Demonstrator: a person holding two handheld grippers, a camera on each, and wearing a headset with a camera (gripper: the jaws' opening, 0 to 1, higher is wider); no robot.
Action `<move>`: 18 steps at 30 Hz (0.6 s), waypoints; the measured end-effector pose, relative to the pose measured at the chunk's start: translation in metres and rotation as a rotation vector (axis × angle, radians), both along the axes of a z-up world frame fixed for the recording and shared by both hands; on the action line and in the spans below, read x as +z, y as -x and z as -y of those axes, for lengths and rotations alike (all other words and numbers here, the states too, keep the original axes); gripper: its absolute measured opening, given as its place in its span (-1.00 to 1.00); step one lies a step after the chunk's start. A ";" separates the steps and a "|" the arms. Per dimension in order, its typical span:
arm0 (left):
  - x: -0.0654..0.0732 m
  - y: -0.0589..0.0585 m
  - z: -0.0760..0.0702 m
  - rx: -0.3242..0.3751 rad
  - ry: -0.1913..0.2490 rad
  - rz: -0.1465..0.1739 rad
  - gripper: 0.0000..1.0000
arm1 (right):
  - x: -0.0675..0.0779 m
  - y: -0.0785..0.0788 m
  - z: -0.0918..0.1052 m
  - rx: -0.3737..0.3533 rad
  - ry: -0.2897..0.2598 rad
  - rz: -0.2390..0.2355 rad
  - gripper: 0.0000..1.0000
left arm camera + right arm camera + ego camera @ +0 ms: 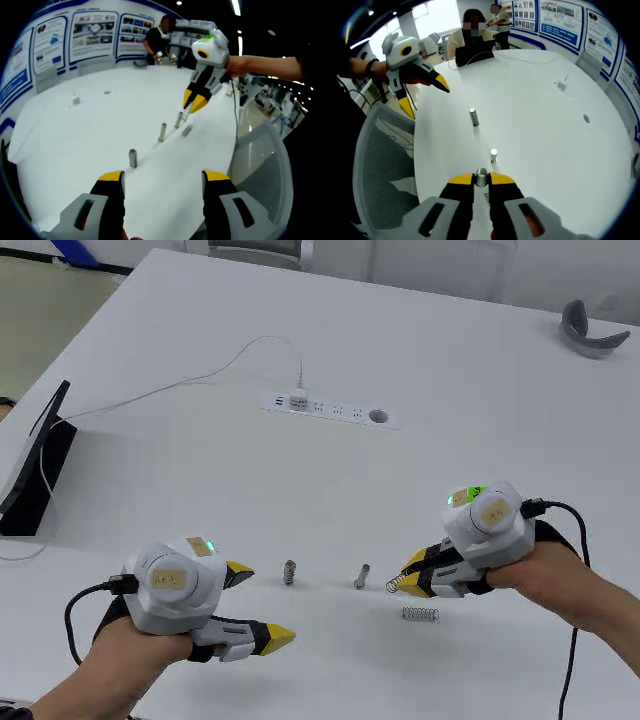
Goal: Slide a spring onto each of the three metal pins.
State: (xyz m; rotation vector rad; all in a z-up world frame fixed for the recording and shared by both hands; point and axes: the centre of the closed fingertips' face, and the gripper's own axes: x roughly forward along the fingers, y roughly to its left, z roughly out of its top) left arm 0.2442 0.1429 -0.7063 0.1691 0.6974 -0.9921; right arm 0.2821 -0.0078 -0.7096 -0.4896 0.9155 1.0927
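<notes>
Right tongs (405,577) clamp a spring (392,585) beside a pin (361,577) on open table (300,500).

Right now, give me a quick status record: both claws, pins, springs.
left claw: open, empty
right claw: shut on held spring
ribbed pin: upright, seems to wear a spring already
bare pin: upright, nearest the held spring
loose spring: lying flat on table
</notes>
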 end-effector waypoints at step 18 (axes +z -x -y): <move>-0.002 0.004 -0.028 0.076 -0.005 -0.018 0.34 | -0.006 -0.023 -0.018 0.034 0.016 0.014 -0.76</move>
